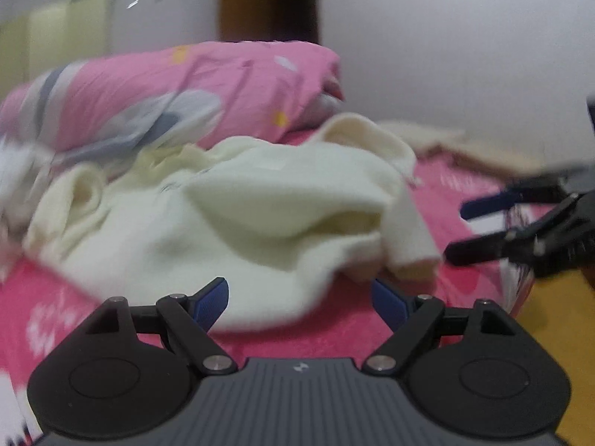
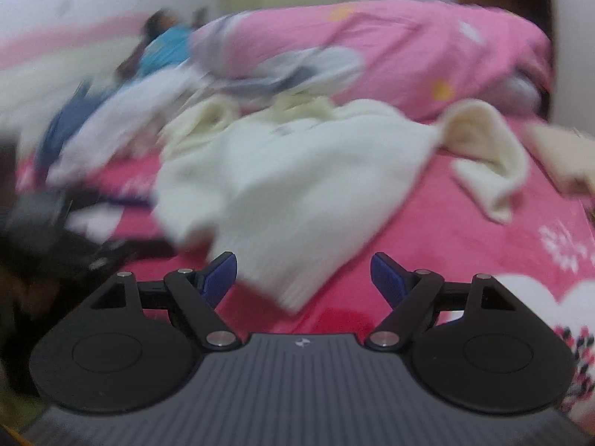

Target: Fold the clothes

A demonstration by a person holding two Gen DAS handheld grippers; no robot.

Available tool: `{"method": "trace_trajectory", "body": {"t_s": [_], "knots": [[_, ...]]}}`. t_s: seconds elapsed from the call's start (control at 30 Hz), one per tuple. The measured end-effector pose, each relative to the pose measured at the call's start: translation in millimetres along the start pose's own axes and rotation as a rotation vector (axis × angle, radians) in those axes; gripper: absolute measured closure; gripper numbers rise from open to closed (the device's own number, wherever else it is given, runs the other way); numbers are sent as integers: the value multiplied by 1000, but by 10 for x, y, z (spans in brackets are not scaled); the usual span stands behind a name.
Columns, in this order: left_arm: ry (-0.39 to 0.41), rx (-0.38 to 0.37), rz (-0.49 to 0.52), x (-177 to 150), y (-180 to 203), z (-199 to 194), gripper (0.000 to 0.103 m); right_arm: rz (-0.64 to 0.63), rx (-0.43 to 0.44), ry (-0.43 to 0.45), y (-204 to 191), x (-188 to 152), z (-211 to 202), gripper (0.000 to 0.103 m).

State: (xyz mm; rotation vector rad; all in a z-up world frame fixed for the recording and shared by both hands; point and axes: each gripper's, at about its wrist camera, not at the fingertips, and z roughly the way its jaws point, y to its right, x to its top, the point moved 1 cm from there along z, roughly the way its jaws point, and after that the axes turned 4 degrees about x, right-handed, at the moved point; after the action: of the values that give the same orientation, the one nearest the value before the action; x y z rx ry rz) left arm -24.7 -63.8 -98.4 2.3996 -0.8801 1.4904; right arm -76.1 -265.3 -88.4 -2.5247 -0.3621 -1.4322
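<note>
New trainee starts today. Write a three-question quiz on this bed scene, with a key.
1. True or false: the left tool is clamped on the cream sweater.
2. Multiple choice: the sweater lies on (A) a wooden floor, (B) a pink bedspread, (C) a chair.
3. Fill in: behind the sweater sits a rolled pink ____.

Key:
1. False; both it and the right tool are open, holding nothing.
2. B.
3. Quilt.
</note>
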Motion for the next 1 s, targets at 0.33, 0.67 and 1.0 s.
{"method": "trace_trajectory", "body": {"t_s": [0.33, 0.67, 1.0], "knots": [[-125, 36, 43, 61, 62, 387, 78, -250, -60, -94, -80, 18, 421, 84], [-36, 90, -86, 168, -494, -305, 93, 30, -110, 137, 515, 267, -296, 95], [-138, 11, -48, -162, -525, -474, 92, 76, -172, 6, 733, -131, -170, 95]]}}
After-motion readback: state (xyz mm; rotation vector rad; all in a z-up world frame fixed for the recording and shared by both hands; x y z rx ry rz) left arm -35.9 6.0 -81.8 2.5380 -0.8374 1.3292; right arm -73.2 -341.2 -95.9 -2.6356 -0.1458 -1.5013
